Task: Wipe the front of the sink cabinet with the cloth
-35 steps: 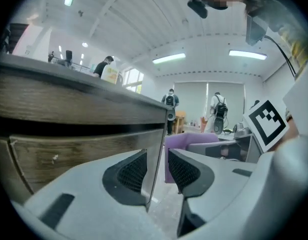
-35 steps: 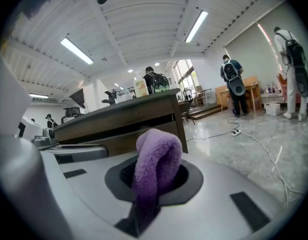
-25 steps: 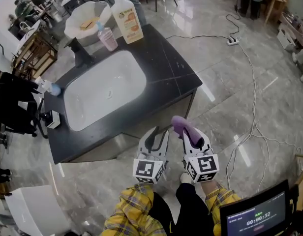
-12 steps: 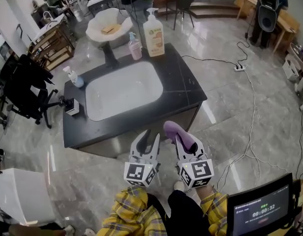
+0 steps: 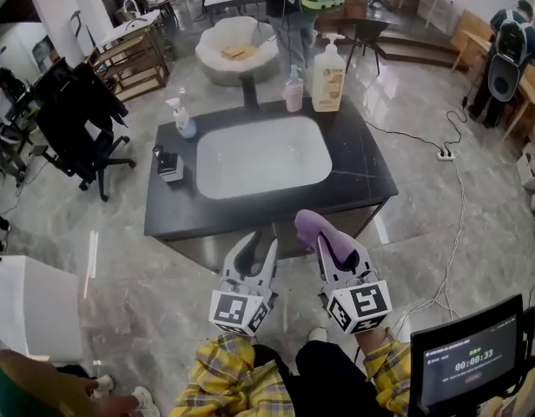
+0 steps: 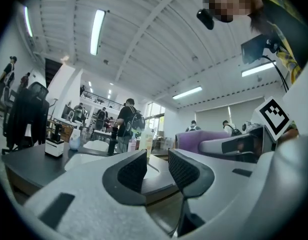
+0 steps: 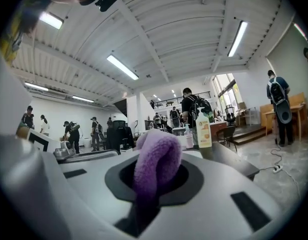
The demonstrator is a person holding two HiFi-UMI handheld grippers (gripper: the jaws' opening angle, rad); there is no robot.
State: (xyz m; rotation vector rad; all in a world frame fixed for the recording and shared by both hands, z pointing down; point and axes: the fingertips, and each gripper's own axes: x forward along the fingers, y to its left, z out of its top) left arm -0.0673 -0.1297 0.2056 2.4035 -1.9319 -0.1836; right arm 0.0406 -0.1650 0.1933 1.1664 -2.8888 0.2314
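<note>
Swung square-on since a moment ago, the desk [image 5: 372, 181] lies at 12 o'clock of both forward-pointing tongs, left tongs [image 5: 257, 250] spread and empty, right tongs [image 5: 335, 248] pinching the purple cloth [image 5: 315, 229] near the cabinet front [image 5: 202, 248], floor [image 5: 146, 311] open at 9 o'clock.

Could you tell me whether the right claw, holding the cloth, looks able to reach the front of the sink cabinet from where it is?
Probably yes. The right claw is shut on the purple cloth and sits just before the cabinet front, with nothing between them.
</note>
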